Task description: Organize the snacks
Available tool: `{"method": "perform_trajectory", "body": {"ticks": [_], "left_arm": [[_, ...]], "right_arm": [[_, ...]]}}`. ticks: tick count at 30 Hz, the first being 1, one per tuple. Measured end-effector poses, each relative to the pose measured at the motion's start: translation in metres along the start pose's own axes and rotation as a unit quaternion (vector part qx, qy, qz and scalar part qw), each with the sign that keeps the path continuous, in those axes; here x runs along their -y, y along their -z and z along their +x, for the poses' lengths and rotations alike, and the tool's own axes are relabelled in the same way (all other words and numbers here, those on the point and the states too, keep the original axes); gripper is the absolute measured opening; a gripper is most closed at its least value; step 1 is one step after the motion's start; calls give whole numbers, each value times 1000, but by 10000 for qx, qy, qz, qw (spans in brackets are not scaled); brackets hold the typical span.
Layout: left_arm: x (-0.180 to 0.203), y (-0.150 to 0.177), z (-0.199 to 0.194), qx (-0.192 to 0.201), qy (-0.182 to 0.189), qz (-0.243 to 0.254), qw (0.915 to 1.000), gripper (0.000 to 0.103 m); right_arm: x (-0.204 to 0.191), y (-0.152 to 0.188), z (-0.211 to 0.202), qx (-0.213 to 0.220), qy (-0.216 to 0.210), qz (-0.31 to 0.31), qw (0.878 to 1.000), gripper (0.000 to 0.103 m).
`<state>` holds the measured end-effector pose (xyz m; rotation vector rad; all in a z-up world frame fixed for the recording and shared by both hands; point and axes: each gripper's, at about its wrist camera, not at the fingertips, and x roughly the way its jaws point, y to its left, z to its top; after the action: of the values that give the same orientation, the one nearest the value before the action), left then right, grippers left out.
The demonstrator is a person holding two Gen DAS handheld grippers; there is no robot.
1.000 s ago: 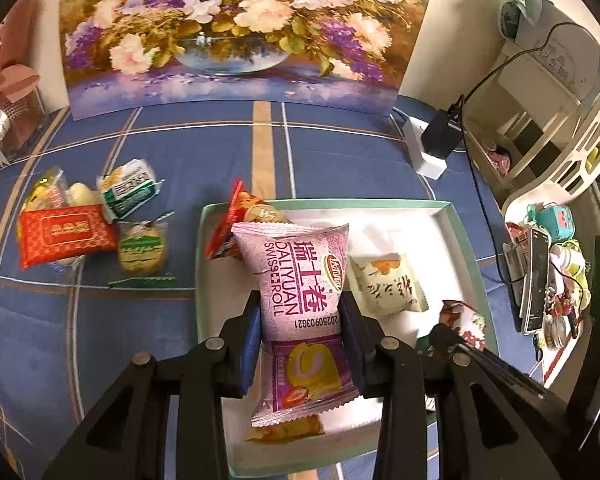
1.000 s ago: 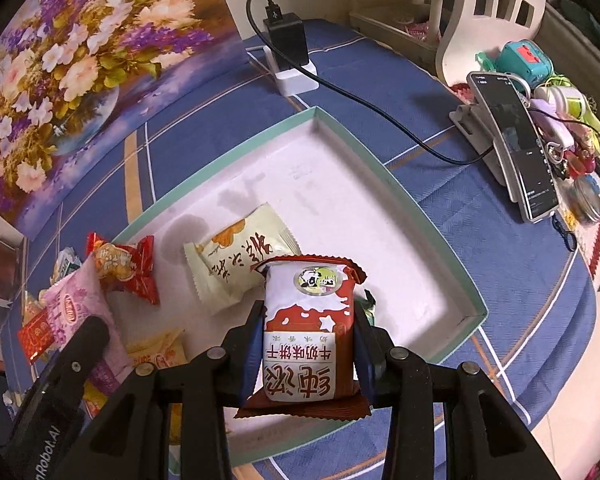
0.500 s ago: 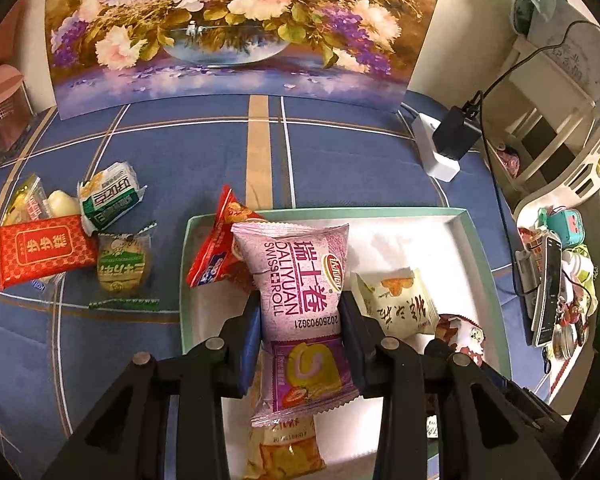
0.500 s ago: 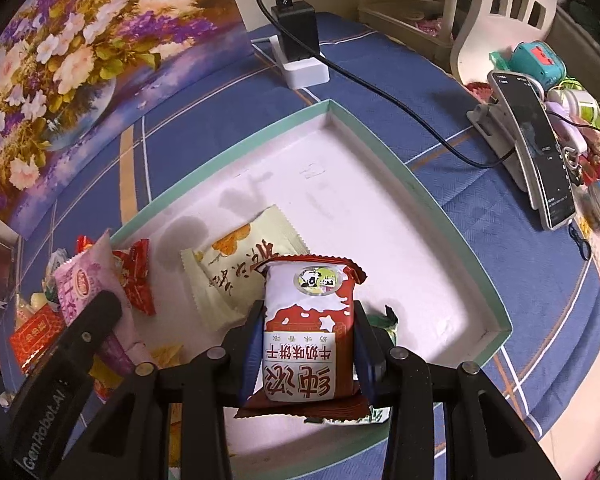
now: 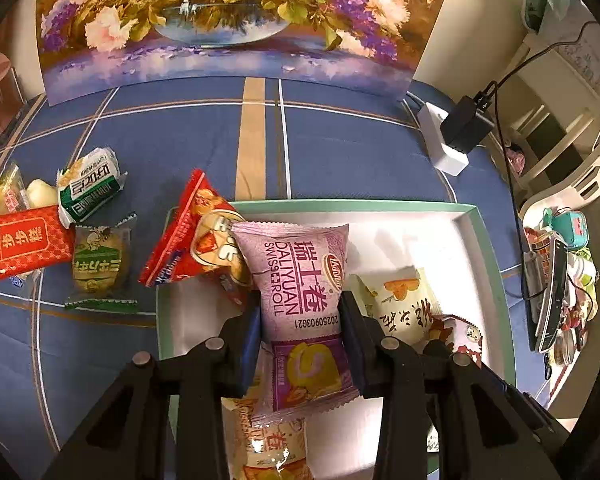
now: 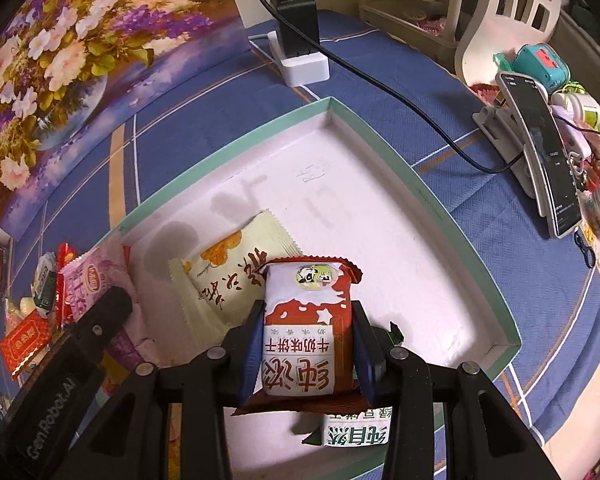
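My left gripper (image 5: 300, 320) is shut on a pink Swiss-roll packet (image 5: 300, 280) and holds it over the left part of the white tray with a green rim (image 5: 488, 240). My right gripper (image 6: 304, 340) is shut on a red and white milk-biscuit packet (image 6: 300, 344) over the tray's near side (image 6: 440, 208). In the tray lie a pale yellow packet (image 6: 228, 276), a red packet (image 5: 192, 240) leaning over the left rim, an orange packet (image 5: 268, 444) and a green and white packet (image 6: 356, 434) under my right gripper.
Several snack packets lie on the blue cloth left of the tray: a red one (image 5: 16, 240), a green and white one (image 5: 92, 188), a green biscuit (image 5: 98, 264). A charger block (image 6: 300, 52) with cable stands behind the tray. A phone on a stand (image 6: 540, 152) is at the right.
Both grippers have drawn back toward the near side and risen a little, each still holding its packet. The tray and the loose snacks have stayed put.
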<state>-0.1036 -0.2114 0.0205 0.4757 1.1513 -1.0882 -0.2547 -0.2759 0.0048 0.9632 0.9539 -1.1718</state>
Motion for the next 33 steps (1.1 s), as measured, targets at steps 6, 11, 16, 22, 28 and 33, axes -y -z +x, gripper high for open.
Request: {"method": "perform_trajectory", "body": {"ticks": [6,11,16,22,28,33], "left_arm": [[-2,0,0,-38,-12,-89,10000,39],[-5,-1,-3,-95,2,-153,9998,41],[-5,-3,-13,-92,-8,-204,9997,45],[-10,-6,-25,-203,-105,-351,9991,47],[-16,-10,-41,-98,-243,-424,9988,50],[-25,-13,-47,2,-412,-535,9977,54]], "right_arm": [[-1,0,1,-39,29,-49,10000,42],[-2,1,1,-79,107,-74,9999,42],[-4,0,-4,-85,169,-157,9997,44],[-7,0,-12,-75,190,-245,9995,51],[-7,-1,-23,-22,191,-248,9995,58],[-6,-2,-31,98,120,-236,9996,72]]}}
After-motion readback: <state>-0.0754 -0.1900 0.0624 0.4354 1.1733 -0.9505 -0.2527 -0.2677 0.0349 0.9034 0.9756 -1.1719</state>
